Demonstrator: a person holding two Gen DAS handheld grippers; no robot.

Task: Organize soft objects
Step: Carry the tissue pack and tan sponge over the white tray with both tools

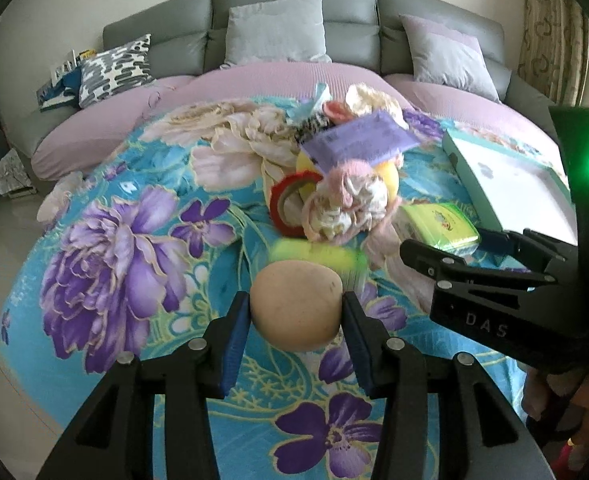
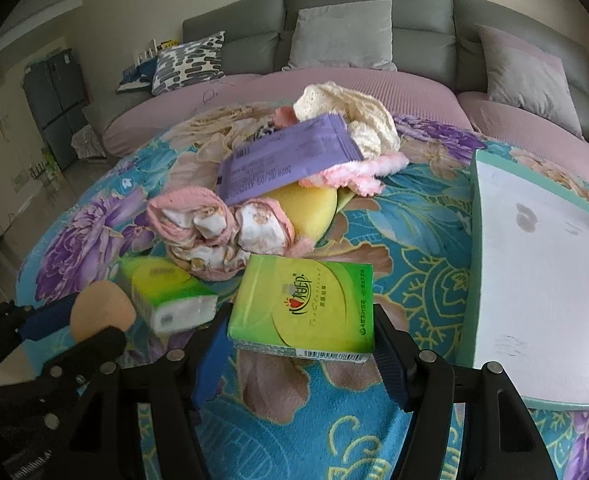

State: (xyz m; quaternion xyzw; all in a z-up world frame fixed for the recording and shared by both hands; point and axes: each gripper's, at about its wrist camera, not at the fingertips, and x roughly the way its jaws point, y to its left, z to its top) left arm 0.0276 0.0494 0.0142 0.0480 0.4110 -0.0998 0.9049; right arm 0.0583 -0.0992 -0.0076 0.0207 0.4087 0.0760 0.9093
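My left gripper (image 1: 296,308) is shut on a beige round sponge (image 1: 296,304), held above the flowered blanket (image 1: 126,216); the sponge also shows in the right wrist view (image 2: 100,310). My right gripper (image 2: 300,336) is closed around a green tissue pack (image 2: 306,304); it also shows in the left wrist view (image 1: 438,226). A second green tissue pack (image 2: 170,292) lies blurred to its left. Behind lies a pile: pink-trimmed cloth (image 2: 218,232), yellow sponge (image 2: 310,208), purple packet (image 2: 286,156), cream knit (image 2: 354,116), red tape ring (image 1: 290,200).
A white box lid with teal rim (image 2: 534,264) lies at the right on the blanket. Behind is a grey sofa (image 2: 414,40) with pink seat covers and several cushions, and a plush toy on top. Floor and a dark cabinet (image 2: 58,100) are at the left.
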